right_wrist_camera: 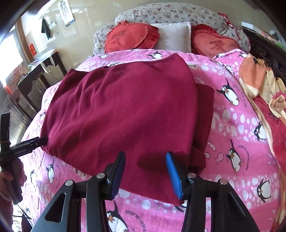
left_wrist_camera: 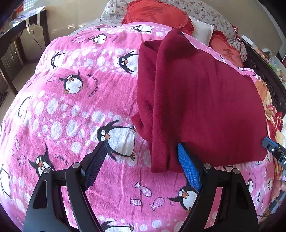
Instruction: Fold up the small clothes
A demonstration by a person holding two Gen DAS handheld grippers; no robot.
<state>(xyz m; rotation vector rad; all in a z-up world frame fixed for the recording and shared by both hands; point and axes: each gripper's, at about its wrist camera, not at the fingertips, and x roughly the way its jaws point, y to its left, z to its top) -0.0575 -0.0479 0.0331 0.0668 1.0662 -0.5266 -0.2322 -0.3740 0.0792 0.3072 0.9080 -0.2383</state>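
A dark red garment [left_wrist_camera: 196, 100] lies partly folded on a pink penguin blanket [left_wrist_camera: 75, 114], with a folded strip along its left side. My left gripper [left_wrist_camera: 141, 144] stands open at the garment's near left corner. Its blue fingertip [left_wrist_camera: 185, 160] is at the hem, and the pads press on nothing. In the right wrist view the garment [right_wrist_camera: 121, 107] fills the middle. My right gripper [right_wrist_camera: 145, 154] hovers open over its near edge, cloth below the gap and a shadow on it. The left gripper [right_wrist_camera: 26, 144] shows at the garment's left corner.
Two red heart cushions [right_wrist_camera: 128, 37], a white pillow [right_wrist_camera: 173, 37] and a floral bolster [right_wrist_camera: 171, 12] lie at the bed's head. An orange and red blanket [right_wrist_camera: 259, 80] is bunched on the right. A dark side table [right_wrist_camera: 35, 75] stands left of the bed. A hand [right_wrist_camera: 10, 176] holds the left gripper.
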